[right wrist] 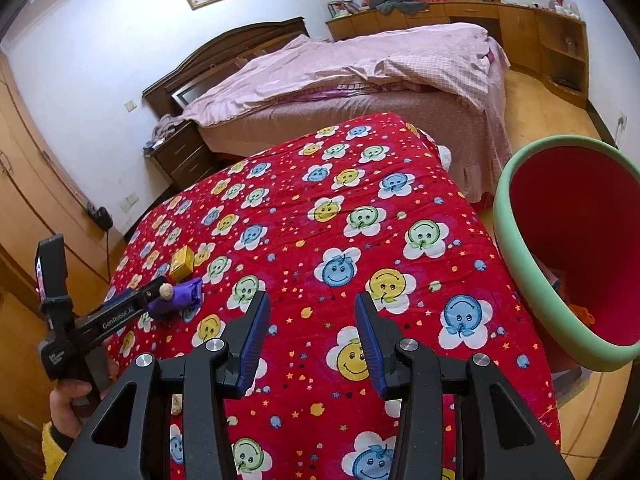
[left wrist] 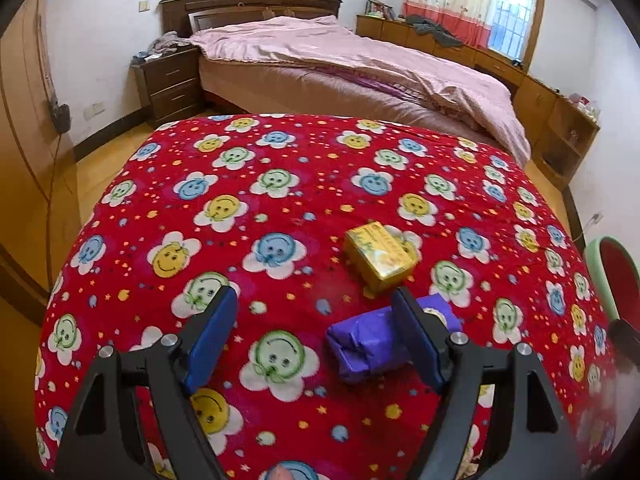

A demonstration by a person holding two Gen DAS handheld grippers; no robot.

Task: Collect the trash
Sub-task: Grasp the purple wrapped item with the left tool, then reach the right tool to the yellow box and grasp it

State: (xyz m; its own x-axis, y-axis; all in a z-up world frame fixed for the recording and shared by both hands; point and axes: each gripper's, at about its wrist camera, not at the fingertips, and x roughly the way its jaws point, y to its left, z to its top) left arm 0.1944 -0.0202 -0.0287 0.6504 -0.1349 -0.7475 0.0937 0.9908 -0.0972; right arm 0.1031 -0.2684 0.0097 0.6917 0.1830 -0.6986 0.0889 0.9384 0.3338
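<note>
The left gripper hangs spread wide over the table, its right finger against a purple packet. A yellow box lies just beyond. The right gripper is also spread and empty, near the bin.

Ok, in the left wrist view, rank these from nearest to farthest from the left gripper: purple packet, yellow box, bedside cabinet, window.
1. Purple packet: against the left gripper's right finger, partly between the two.
2. Yellow box: just beyond the packet on the red blanket.
3. Bedside cabinet: across the floor, far left, beside the bed.
4. Window: back wall, upper right.
</note>
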